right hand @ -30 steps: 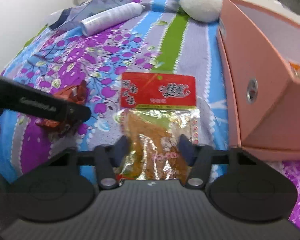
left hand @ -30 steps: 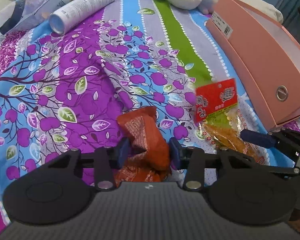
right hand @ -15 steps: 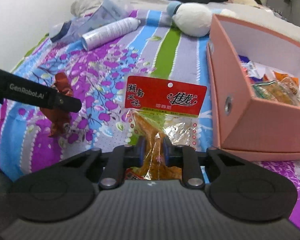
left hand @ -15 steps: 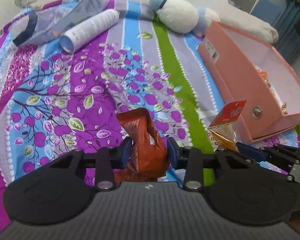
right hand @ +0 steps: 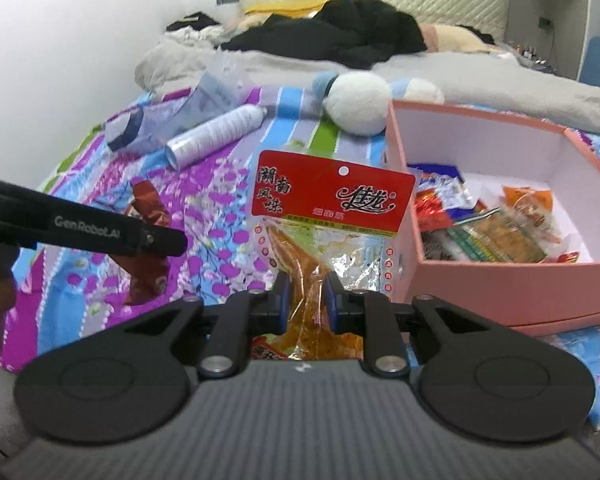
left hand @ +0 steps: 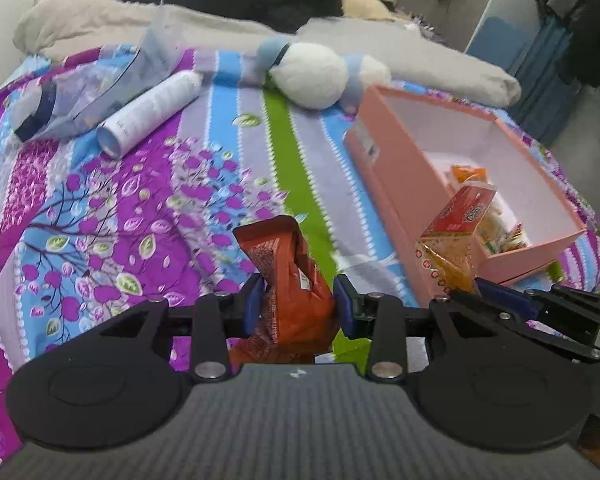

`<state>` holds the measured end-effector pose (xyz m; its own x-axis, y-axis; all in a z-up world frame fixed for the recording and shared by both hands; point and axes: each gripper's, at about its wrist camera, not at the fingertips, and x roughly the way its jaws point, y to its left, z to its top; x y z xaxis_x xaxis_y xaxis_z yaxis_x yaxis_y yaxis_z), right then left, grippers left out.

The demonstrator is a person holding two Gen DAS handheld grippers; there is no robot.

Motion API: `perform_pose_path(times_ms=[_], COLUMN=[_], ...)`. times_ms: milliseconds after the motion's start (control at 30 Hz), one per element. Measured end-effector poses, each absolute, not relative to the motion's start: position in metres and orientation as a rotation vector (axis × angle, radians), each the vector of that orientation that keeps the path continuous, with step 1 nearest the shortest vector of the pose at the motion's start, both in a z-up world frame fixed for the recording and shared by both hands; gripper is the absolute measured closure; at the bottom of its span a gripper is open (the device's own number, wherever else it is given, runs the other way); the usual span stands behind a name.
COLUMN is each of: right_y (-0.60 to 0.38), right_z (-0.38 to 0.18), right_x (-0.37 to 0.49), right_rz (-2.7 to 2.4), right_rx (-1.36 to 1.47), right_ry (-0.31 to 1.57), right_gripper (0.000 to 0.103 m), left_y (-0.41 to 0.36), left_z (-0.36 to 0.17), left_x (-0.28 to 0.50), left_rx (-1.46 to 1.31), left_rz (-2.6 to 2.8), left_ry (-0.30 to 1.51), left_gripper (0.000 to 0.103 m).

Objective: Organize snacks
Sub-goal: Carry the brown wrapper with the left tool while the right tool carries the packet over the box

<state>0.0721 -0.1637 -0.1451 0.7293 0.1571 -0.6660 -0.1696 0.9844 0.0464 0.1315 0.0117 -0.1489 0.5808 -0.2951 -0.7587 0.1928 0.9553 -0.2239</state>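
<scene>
1. the left gripper (left hand: 298, 306) is clamped on an orange snack bag (left hand: 290, 280), and the right gripper (right hand: 305, 300) on a red-topped snack pack (right hand: 332, 196), both above the bedspread (left hand: 100, 208).
2. carrying step; next, i think, both go right, over the pink box (right hand: 500, 284), and release.

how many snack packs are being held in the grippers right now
2: an orange-brown pack in the left gripper, and a red-topped clear pack in the right gripper. More snacks lie in the pink box.

Right gripper (right hand: 304, 298) jaws pinching red-topped snack packet (right hand: 332, 196), pink box (right hand: 500, 280) of snacks beside it
</scene>
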Motion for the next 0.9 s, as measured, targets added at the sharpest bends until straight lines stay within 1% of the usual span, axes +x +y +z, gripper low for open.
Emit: perform_pose_path(times_ms=[500,900], right_y=[-0.197,-0.234], right_z=[-0.106,-0.098], right_x=[0.047,0.046], right_rz=[0.077,-0.012], right_rx=[0.008,0.037], right_ry=[0.654,0.636], right_gripper=[0.081,0.081], left_y=[-0.034,-0.083], left_z=[-0.099,-0.085], left_x=[0.117,0.138], left_rx=[-0.126,-0.123], left_rz=[-0.410,-0.502], left_ry=[0.824,0.807], left_gripper=[0.060,0.060])
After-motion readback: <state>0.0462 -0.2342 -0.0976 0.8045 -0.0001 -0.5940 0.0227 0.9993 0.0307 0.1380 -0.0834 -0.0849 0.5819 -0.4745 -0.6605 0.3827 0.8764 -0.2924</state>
